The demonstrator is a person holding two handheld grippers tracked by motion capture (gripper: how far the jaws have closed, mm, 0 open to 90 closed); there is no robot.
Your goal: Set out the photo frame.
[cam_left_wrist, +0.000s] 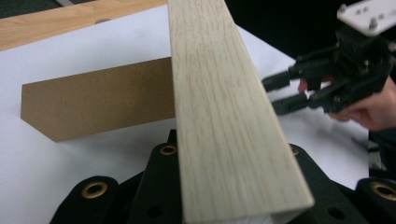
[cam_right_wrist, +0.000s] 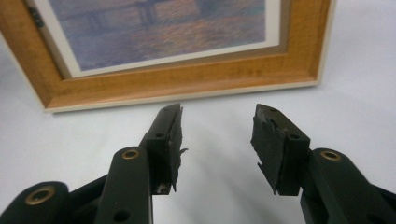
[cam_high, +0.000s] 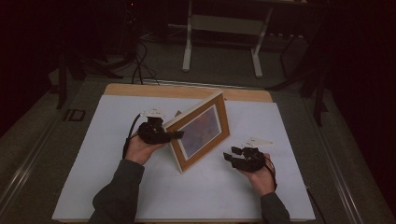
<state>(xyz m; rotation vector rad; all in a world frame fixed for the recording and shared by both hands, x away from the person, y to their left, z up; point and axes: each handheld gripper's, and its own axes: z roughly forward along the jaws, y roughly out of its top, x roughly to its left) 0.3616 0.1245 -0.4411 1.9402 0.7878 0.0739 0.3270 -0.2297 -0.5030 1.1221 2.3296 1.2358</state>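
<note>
- Wooden rectangular picture frame, tilted upright on white table sheet.
- Left gripper: jaws pinching the frame's pale side edge.
- Right gripper: jaws spread, nothing between, near frame.

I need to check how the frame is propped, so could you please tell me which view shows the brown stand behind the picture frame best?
The left gripper view: the brown stand lies broad and unobstructed behind the picture frame. The high view gives just a corner of it above the frame's top edge. The right gripper view faces the frame's front.

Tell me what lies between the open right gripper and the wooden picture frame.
Nothing: the right gripper view shows bare white table sheet between the right gripper and wooden picture frame.
</note>
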